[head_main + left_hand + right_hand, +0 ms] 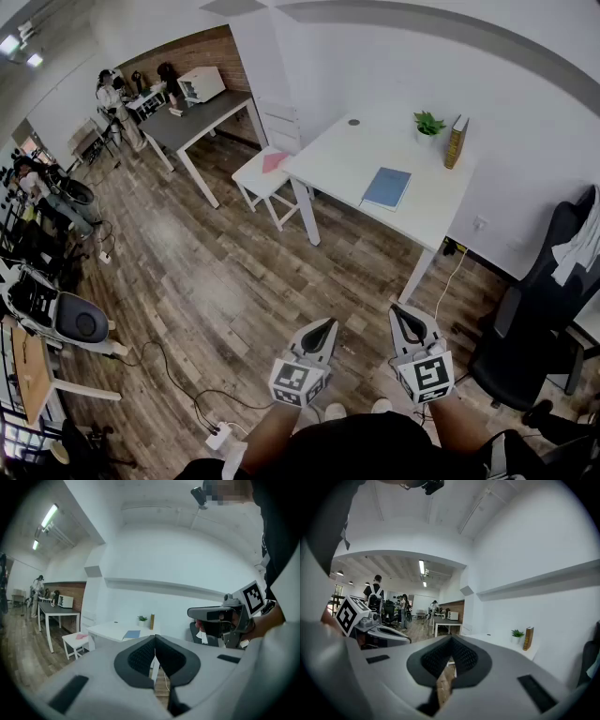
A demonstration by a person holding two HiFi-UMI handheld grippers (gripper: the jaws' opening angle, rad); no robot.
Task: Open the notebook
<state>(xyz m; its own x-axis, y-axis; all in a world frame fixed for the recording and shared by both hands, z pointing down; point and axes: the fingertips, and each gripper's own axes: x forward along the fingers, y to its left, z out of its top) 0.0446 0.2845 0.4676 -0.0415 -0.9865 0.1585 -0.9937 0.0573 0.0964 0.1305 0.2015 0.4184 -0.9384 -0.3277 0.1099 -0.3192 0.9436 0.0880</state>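
Near the front edge of the white table, the blue notebook lies flat and closed, well apart from both tongs. A potted plant and an upright book stand at the far right corner. The left tongs and right tongs are held above the wooden floor, each fully closed and empty.

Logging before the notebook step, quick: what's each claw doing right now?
Grey left claw: closed, holding nothing.
Grey right claw: closed, holding nothing.
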